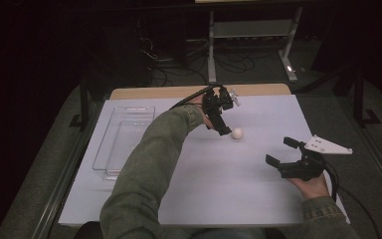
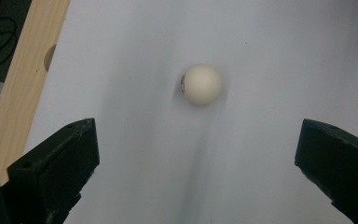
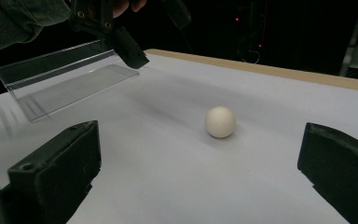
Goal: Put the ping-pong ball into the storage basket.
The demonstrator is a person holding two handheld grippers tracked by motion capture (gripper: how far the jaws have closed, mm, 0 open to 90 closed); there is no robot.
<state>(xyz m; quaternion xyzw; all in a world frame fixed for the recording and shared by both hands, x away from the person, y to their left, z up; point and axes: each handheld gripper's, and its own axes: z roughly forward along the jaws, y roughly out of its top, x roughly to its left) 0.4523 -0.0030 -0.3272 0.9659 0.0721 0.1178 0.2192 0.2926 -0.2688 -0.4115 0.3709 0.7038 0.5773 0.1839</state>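
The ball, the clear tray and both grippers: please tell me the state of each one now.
Ball: resting free on the white sheet, ungripped.
Clear tray: upright, appears empty, at the table's left.
Left gripper: open, above the ball.
Right gripper: open, empty, apart from the ball.

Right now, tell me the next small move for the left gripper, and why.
Probably lower the left gripper straight onto the ball and only then close. Its jaws stand wide open with the ball centred ahead of them, lying free on the white table, untouched.
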